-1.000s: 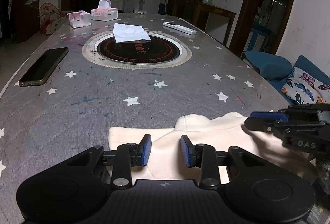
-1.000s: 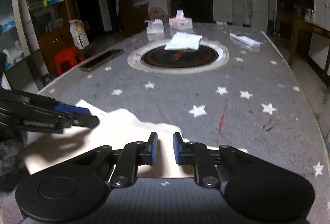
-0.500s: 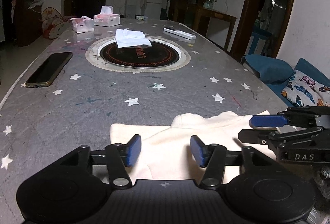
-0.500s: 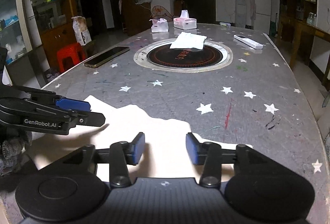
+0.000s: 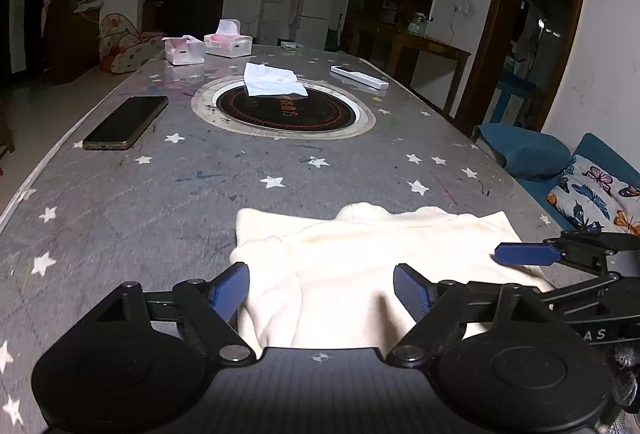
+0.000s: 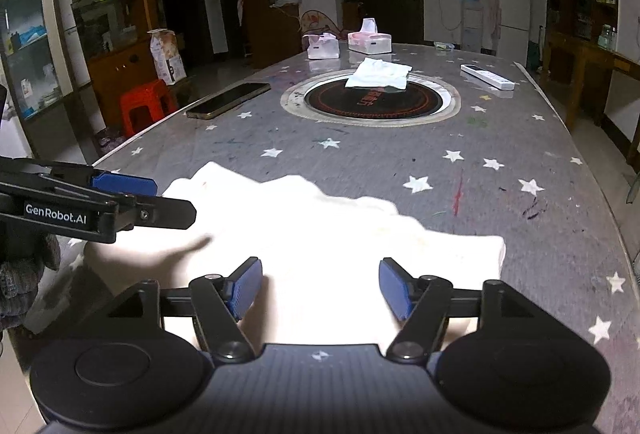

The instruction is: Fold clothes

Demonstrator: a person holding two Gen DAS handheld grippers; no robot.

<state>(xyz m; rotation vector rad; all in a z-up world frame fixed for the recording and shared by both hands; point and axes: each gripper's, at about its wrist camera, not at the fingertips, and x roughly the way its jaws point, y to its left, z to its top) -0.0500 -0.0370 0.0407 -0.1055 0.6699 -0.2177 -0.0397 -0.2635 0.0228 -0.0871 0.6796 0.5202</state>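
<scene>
Near the front edge of the grey star-patterned counter (image 5: pixel 168 194) lies the cream knitted garment (image 5: pixel 360 254), folded flat into a rough rectangle, its far edge lumpy where a collar-like bump rises. My left tool (image 5: pixel 321 290) hovers over the garment's near left part; its blue-padded jaws are spreading apart, and the cloth shows between them, but neither pad presses on it. My right tool (image 6: pixel 320 288) hangs over the garment's near right part, and its jaws are spreading too, with pale cloth lying in the gap and not pinched. From the left wrist view the right tool reaches in from the right, one blue finger just above the garment's right corner. From the right wrist view the left tool comes in from the left, its black finger casting a shadow on the cloth.

Farther along the counter, a round black inset burner with a pale ring (image 5: pixel 283 110) sits in the middle, and a crumpled white cloth (image 5: pixel 272 80) rests on its far edge. A dark smartphone (image 5: pixel 127 122) lies to the left of the burner. A white remote control (image 5: pixel 359 76) lies far right. Two tissue boxes (image 5: pixel 208 47) stand at the far end. Right of the counter is a blue sofa with a butterfly-print cushion (image 5: pixel 596 194).
</scene>
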